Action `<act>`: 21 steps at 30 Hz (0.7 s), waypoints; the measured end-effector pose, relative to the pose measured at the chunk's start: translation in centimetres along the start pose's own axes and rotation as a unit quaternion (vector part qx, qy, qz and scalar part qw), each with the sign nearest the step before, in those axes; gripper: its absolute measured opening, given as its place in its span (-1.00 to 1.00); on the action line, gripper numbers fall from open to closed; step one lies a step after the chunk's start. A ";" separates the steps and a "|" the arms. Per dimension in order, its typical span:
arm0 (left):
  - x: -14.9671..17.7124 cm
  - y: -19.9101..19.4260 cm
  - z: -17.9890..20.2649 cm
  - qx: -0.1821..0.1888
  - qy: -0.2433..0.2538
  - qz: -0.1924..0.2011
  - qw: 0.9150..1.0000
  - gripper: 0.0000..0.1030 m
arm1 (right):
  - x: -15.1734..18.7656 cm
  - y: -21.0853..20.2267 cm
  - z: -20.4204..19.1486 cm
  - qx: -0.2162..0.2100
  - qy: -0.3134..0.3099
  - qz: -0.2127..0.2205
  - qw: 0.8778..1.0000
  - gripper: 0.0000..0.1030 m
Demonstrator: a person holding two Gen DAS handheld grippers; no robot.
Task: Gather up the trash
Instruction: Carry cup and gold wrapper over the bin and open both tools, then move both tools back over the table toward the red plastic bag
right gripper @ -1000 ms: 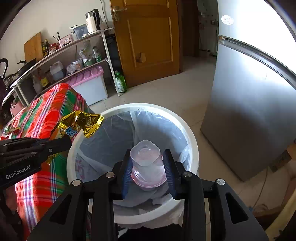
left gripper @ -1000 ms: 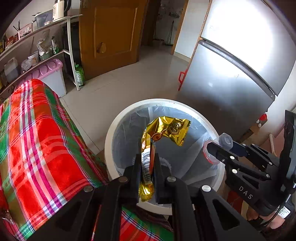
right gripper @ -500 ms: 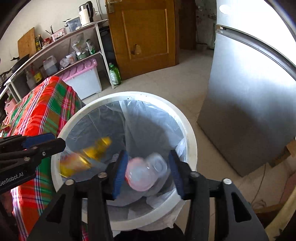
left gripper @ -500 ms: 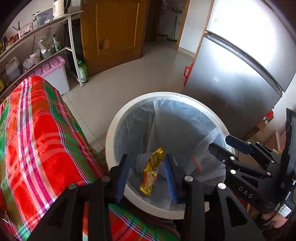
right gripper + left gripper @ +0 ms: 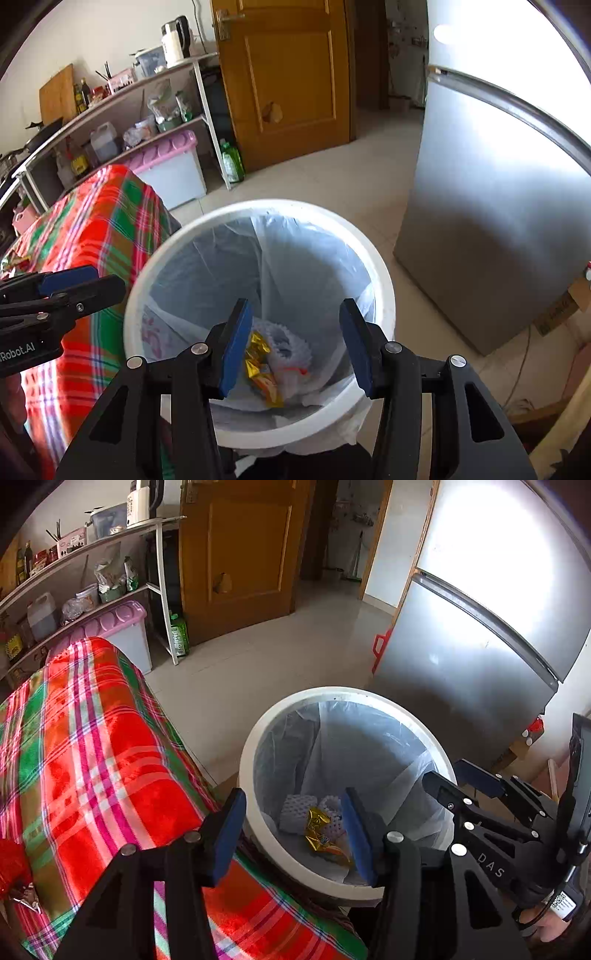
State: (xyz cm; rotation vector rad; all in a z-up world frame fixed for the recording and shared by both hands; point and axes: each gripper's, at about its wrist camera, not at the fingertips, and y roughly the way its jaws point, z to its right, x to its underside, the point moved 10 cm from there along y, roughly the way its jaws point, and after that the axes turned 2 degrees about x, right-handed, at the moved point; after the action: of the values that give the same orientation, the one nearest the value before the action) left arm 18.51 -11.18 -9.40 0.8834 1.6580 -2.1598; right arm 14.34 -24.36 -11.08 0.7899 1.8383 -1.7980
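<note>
A white trash bin (image 5: 255,738) (image 5: 266,206) with a clear liner stands on the floor beside the table. At its bottom lie a gold snack wrapper (image 5: 321,836) (image 5: 260,365), white foam netting (image 5: 295,806) and a clear plastic cup (image 5: 288,347). My left gripper (image 5: 293,832) hovers over the bin's near rim, its jaws opening with nothing held between them. It also shows at the left of the right wrist view (image 5: 88,286). My right gripper (image 5: 293,341) is open above the bin, empty, and appears at the right of the left wrist view (image 5: 447,775).
A red and green plaid tablecloth (image 5: 85,760) (image 5: 96,236) covers the table left of the bin. A silver fridge (image 5: 480,635) stands to the right, with a wooden door (image 5: 240,554), shelves (image 5: 122,110) and a pink-lidded box (image 5: 166,162) behind. A red wrapper (image 5: 11,864) lies on the cloth.
Both grippers let go over the bin. The gold wrapper and the clear cup fell from the jaws and now lie at the bottom. The left jaws spread wider and the left hand drew back.
</note>
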 end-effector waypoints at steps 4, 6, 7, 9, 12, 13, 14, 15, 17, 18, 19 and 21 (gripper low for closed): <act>-0.1 -2.4 -1.2 -0.006 -0.008 0.024 1.000 0.12 | -0.6 -1.8 -1.0 -0.005 -0.001 0.019 1.000 -0.02; 0.1 -3.4 -1.9 -0.008 -0.016 0.033 0.999 0.13 | -0.9 -2.7 -1.8 -0.010 -0.004 0.029 1.000 -0.02; 0.2 -4.0 -2.3 -0.013 -0.020 0.038 0.999 0.13 | -1.0 -3.0 -2.1 -0.012 -0.006 0.033 0.999 -0.02; 0.5 -5.0 -3.3 -0.019 -0.026 0.047 0.998 0.14 | -1.3 -3.8 -3.1 -0.019 -0.009 0.041 0.999 -0.02; 1.3 -6.4 -4.9 -0.028 -0.040 0.054 0.997 0.15 | -1.5 -4.9 -5.0 -0.033 -0.020 0.053 0.998 -0.02; 1.6 -6.9 -5.6 -0.033 -0.046 0.057 0.997 0.15 | -1.5 -5.2 -5.7 -0.038 -0.024 0.055 0.997 -0.02; 1.9 -7.4 -6.1 -0.039 -0.048 0.062 0.996 0.15 | -1.5 -5.4 -6.3 -0.042 -0.028 0.057 0.997 -0.02; 2.1 -7.9 -6.7 -0.046 -0.050 0.066 0.996 0.16 | -1.5 -5.5 -6.9 -0.046 -0.032 0.058 0.997 -0.02; 2.6 -8.8 -7.8 -0.053 -0.061 0.071 0.994 0.16 | -1.3 -5.9 -8.4 -0.058 -0.040 0.060 0.996 -0.02; 2.9 -9.3 -8.5 -0.055 -0.067 0.075 0.993 0.16 | -1.3 -6.0 -9.3 -0.064 -0.046 0.061 0.995 -0.02; 3.2 -9.8 -9.1 -0.060 -0.073 0.079 0.992 0.17 | -1.2 -6.2 -9.9 -0.069 -0.051 0.062 0.994 -0.02; 3.8 -11.1 -10.3 -0.075 -0.080 0.090 0.990 0.19 | -1.2 -6.4 -11.5 -0.082 -0.062 0.063 0.993 -0.02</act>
State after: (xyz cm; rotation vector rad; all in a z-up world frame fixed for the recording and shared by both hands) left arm 12.48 2.47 -4.75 0.7649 1.5736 -1.9057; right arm 11.77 -12.92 -5.02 0.7006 1.7860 -1.5601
